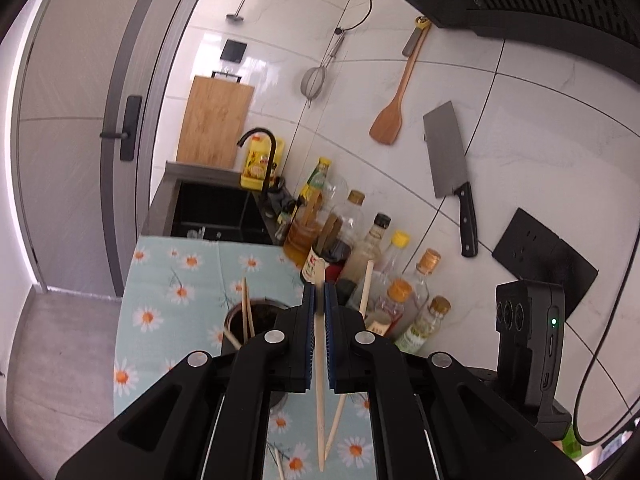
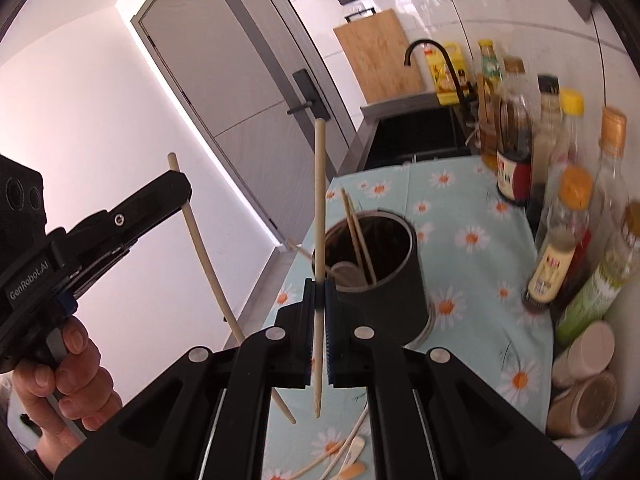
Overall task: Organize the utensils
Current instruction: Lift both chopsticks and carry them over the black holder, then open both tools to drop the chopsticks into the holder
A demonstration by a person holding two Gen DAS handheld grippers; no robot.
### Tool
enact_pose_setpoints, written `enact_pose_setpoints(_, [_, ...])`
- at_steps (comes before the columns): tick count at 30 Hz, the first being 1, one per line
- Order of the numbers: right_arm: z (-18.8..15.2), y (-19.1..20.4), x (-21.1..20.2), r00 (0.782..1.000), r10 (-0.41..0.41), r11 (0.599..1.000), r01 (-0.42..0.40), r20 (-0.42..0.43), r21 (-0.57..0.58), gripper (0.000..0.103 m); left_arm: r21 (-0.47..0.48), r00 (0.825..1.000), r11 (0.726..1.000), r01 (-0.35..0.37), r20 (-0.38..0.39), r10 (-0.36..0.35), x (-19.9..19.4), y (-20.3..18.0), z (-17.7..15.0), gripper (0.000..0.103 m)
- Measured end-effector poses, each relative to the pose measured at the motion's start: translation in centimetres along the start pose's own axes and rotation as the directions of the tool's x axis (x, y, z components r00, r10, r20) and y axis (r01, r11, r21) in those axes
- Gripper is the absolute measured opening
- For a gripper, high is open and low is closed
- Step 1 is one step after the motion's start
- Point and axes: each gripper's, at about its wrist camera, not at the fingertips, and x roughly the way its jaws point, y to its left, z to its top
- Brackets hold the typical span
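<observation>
Two chopsticks are up off the desk (image 2: 472,216), one in each tool. My left tool (image 1: 319,300) is pinching a chopstick (image 1: 319,380) near its middle; my right tool (image 2: 319,296) is pinching another chopstick (image 2: 319,200), held almost upright just beside the dark cup (image 2: 384,300) (more sticks already stand inside it). Loose utensils (image 2: 340,456) lie on the daisy cloth below

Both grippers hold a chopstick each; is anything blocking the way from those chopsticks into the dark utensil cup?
Nothing visible does. The right gripper holds its chopstick just beside the cup, whose mouth is open apart from the chopsticks and spoon already leaning inside. The left gripper's chopstick hangs further left, over open space.
</observation>
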Motion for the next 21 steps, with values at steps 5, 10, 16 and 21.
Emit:
enact_pose_setpoints(5, [1.9, 0.0, 0.4, 0.997, -0.026, 0.999, 0.028, 0.071, -0.037, 0.006, 0.071, 0.997, 0.996, -0.054, 0.062, 0.050, 0.7, -0.3, 2.0, 0.004])
enact_pose_setpoints(10, [3.8, -0.7, 0.9, 0.991, -0.023, 0.999, 0.028, 0.130, -0.031, 0.006, 0.112, 0.991, 0.992, -0.062, 0.124, 0.048, 1.2, -0.2, 3.5, 0.004])
enact_pose_setpoints(16, [5.9, -0.7, 1.1, 0.970, -0.027, 0.998, 0.041, 0.240, -0.055, 0.006, 0.177, 0.976, 0.982, -0.073, 0.216, 0.033, 2.0, -0.8, 4.8, 0.004])
enact_pose_setpoints(21, [6.9, -0.5, 1.8, 0.951, -0.043, 0.995, 0.067, 0.306, -0.071, 0.006, 0.176, 0.965, 0.981, -0.077, 0.262, 0.028, 3.0, -0.5, 4.8, 0.004])
